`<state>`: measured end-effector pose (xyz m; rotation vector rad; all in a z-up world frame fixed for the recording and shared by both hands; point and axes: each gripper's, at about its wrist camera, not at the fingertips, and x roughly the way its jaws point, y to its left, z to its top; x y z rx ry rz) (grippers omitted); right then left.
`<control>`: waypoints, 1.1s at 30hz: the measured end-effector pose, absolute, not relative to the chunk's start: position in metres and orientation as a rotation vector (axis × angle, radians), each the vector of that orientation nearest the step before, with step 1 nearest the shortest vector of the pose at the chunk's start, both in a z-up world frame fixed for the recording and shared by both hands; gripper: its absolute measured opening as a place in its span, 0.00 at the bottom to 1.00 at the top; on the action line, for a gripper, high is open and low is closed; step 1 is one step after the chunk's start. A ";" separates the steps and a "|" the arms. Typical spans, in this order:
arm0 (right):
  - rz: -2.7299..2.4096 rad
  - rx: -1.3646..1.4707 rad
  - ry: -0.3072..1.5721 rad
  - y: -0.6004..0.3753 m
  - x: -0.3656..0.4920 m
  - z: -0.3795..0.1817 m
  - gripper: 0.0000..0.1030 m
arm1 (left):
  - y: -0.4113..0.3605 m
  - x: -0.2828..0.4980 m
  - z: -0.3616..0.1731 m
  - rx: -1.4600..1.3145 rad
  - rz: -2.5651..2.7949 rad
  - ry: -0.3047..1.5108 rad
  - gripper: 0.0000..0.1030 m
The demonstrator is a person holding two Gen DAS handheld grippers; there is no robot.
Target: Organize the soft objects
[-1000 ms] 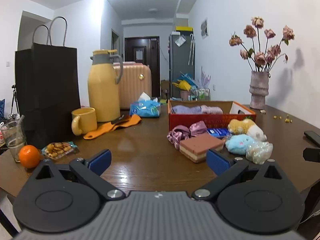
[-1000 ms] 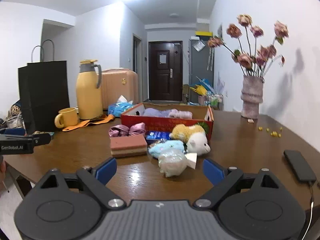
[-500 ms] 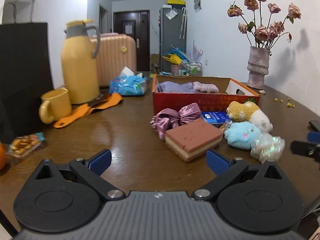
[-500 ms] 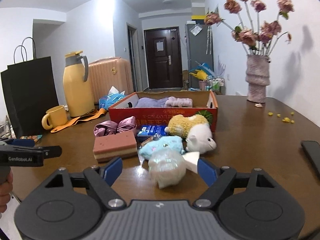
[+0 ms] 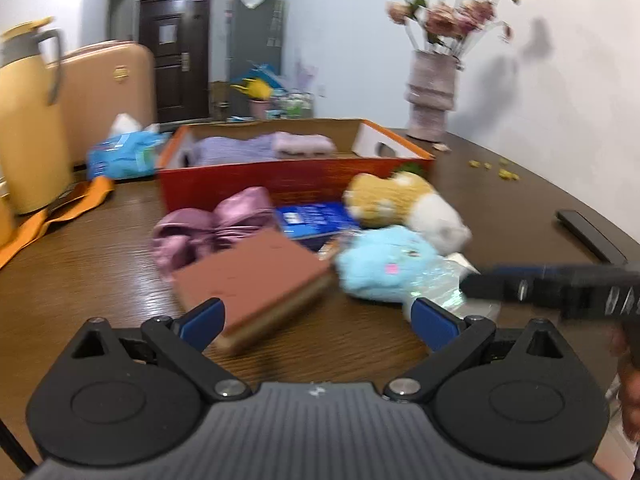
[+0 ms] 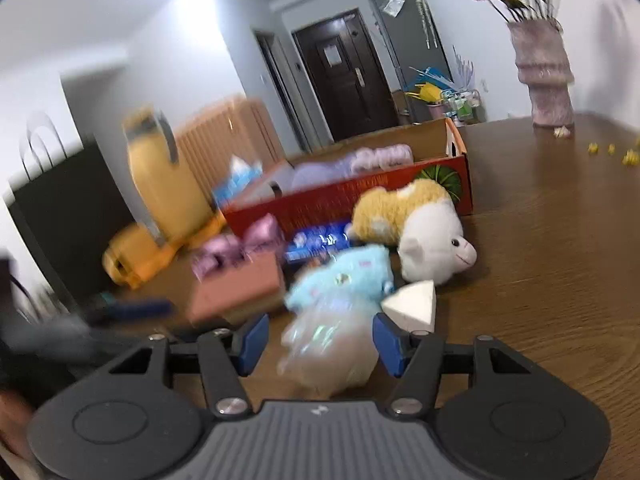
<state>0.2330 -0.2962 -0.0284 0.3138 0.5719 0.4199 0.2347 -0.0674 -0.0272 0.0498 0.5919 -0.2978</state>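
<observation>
A pile of soft things lies in front of a red box (image 5: pixel 280 176) holding folded cloths (image 5: pixel 256 146). My left gripper (image 5: pixel 316 316) is open, its jaws on either side of a brown layered sponge block (image 5: pixel 252 280). A pink satin bow (image 5: pixel 212 224), a light blue plush (image 5: pixel 384 264) and a yellow-and-white plush (image 5: pixel 404 204) lie behind. My right gripper (image 6: pixel 316 340) is open around a shiny clear-wrapped soft bundle (image 6: pixel 332 344), with the blue plush (image 6: pixel 344 276) just beyond. Neither is gripped.
A yellow jug (image 5: pixel 28 120), orange cloth (image 5: pixel 60 208) and blue tissue pack (image 5: pixel 128 152) stand left. A vase of dried flowers (image 5: pixel 432 92) stands back right. A phone (image 5: pixel 588 232) lies at the right edge. A blue packet (image 5: pixel 312 216) and a white wedge (image 6: pixel 412 304) lie among the toys.
Both grippers have moved forward toward the pile. The left one now frames the brown block, and the right one has narrowed around the shiny bundle.
</observation>
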 end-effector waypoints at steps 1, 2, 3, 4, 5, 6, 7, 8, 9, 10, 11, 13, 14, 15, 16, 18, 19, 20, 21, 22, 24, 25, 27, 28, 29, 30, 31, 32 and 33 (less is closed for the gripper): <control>0.403 0.328 0.558 -0.303 0.233 -0.026 0.56 | -0.074 0.237 -0.028 0.063 -0.306 0.593 0.98; 0.371 0.321 0.546 -0.308 0.233 -0.025 0.56 | -0.081 0.239 -0.029 0.071 -0.318 0.593 0.96; 0.334 0.300 0.539 -0.312 0.234 -0.024 0.56 | -0.086 0.241 -0.029 0.071 -0.332 0.594 0.96; 0.306 0.280 0.539 -0.315 0.236 -0.024 0.56 | -0.091 0.244 -0.029 0.061 -0.359 0.597 0.96; 0.282 0.265 0.546 -0.318 0.239 -0.026 0.56 | -0.096 0.246 -0.029 0.049 -0.389 0.603 0.95; 0.261 0.257 0.561 -0.321 0.243 -0.029 0.56 | -0.100 0.247 -0.029 0.039 -0.415 0.608 0.95; 0.250 0.254 0.572 -0.323 0.247 -0.032 0.56 | -0.104 0.249 -0.029 0.035 -0.427 0.611 0.94; 0.245 0.251 0.580 -0.324 0.251 -0.035 0.56 | -0.108 0.251 -0.028 0.042 -0.427 0.608 0.93; 0.242 0.242 0.587 -0.324 0.255 -0.037 0.56 | -0.110 0.255 -0.026 0.055 -0.420 0.599 0.90; 0.239 0.229 0.592 -0.323 0.259 -0.039 0.56 | -0.110 0.261 -0.024 0.069 -0.402 0.583 0.89; 0.239 0.215 0.594 -0.321 0.263 -0.041 0.56 | -0.109 0.269 -0.020 0.076 -0.380 0.573 0.83; 0.252 0.195 0.609 -0.320 0.272 -0.045 0.56 | -0.107 0.289 -0.017 0.084 -0.352 0.573 0.73; 0.260 0.190 0.622 -0.318 0.278 -0.048 0.55 | -0.106 0.302 -0.019 0.096 -0.336 0.597 0.63; 0.270 0.185 0.630 -0.317 0.282 -0.050 0.54 | -0.107 0.315 -0.022 0.112 -0.326 0.634 0.52; 0.279 0.180 0.636 -0.317 0.284 -0.052 0.53 | -0.108 0.326 -0.025 0.123 -0.320 0.667 0.45; 0.290 0.161 0.652 -0.313 0.291 -0.055 0.50 | -0.107 0.344 -0.030 0.136 -0.324 0.721 0.30; 0.298 0.153 0.656 -0.312 0.293 -0.056 0.50 | -0.106 0.351 -0.032 0.140 -0.332 0.737 0.30; 0.314 0.151 0.658 -0.310 0.294 -0.056 0.49 | -0.107 0.355 -0.034 0.145 -0.351 0.754 0.29; 0.332 0.149 0.665 -0.309 0.296 -0.057 0.45 | -0.107 0.360 -0.037 0.151 -0.366 0.768 0.26; 0.349 0.147 0.672 -0.308 0.297 -0.058 0.44 | -0.107 0.361 -0.038 0.158 -0.366 0.772 0.26; 0.371 0.141 0.673 -0.306 0.298 -0.058 0.30 | -0.109 0.361 -0.040 0.174 -0.380 0.766 0.24; 0.383 0.148 0.674 -0.306 0.298 -0.058 0.27 | -0.108 0.361 -0.040 0.171 -0.386 0.765 0.22; 0.398 0.160 0.676 -0.306 0.298 -0.058 0.25 | -0.108 0.360 -0.041 0.161 -0.396 0.767 0.15; 0.398 0.155 0.672 -0.306 0.297 -0.057 0.24 | -0.109 0.359 -0.041 0.161 -0.395 0.765 0.15; 0.399 0.154 0.669 -0.305 0.296 -0.056 0.23 | -0.110 0.358 -0.040 0.164 -0.396 0.763 0.13; 0.397 0.155 0.663 -0.305 0.294 -0.055 0.22 | -0.111 0.355 -0.038 0.166 -0.395 0.758 0.12; 0.387 0.151 0.654 -0.306 0.292 -0.052 0.22 | -0.111 0.352 -0.036 0.166 -0.397 0.749 0.12; 0.376 0.146 0.646 -0.306 0.290 -0.050 0.22 | -0.111 0.348 -0.032 0.166 -0.399 0.738 0.12; 0.364 0.143 0.633 -0.309 0.286 -0.046 0.22 | -0.109 0.343 -0.028 0.162 -0.399 0.722 0.12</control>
